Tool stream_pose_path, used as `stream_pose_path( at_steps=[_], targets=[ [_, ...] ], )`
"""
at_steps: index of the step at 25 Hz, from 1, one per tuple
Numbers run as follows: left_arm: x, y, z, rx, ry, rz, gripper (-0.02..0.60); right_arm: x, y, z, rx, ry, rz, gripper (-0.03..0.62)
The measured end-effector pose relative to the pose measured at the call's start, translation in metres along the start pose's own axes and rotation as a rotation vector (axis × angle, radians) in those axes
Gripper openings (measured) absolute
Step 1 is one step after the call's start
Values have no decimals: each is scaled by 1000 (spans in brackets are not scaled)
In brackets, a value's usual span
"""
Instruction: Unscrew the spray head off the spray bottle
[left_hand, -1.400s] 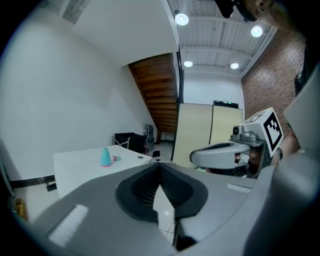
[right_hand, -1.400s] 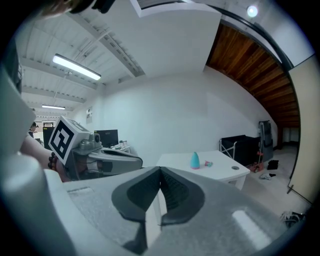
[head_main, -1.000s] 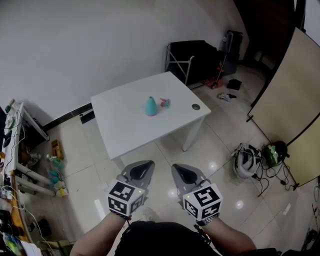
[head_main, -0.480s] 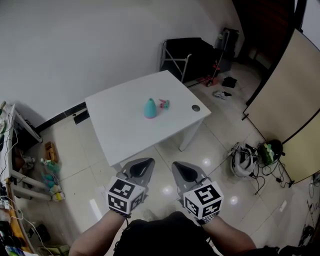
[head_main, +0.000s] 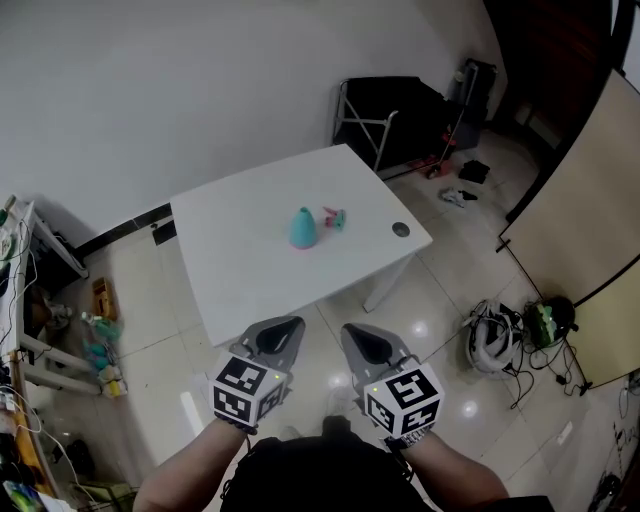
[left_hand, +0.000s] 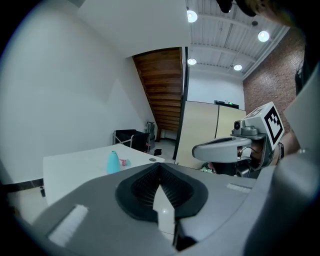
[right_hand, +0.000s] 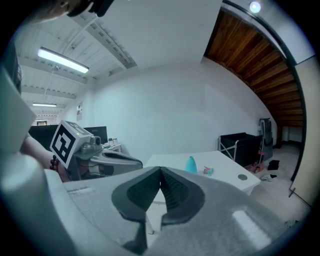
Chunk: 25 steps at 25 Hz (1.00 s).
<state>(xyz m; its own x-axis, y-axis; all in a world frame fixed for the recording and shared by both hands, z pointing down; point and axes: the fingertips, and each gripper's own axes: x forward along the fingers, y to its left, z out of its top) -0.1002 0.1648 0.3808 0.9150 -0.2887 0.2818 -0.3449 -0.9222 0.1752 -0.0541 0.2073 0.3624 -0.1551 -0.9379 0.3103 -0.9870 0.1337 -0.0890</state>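
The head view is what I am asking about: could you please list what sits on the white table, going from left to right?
teal spray bottle → small pink and teal spray head → dark round disc

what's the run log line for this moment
left tongs: shut, empty | right tongs: shut, empty | teal bottle: on white table, untouched

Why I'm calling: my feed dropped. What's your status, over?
Left claw and right claw shut, empty, short of the white table. Teal spray bottle upright on it, small pink piece beside it. Nothing in the way.
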Motion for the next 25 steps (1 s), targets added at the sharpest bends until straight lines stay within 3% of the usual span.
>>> stream_pose_path(
  at_steps=[13,25],
  targets=[
    [93,26,9,-22,47,112,14,41,-98,13,0,23,103,-9],
    [132,48,0,-23,76,232,29,56,-150,11,-3,46,172,-9]
  ],
)
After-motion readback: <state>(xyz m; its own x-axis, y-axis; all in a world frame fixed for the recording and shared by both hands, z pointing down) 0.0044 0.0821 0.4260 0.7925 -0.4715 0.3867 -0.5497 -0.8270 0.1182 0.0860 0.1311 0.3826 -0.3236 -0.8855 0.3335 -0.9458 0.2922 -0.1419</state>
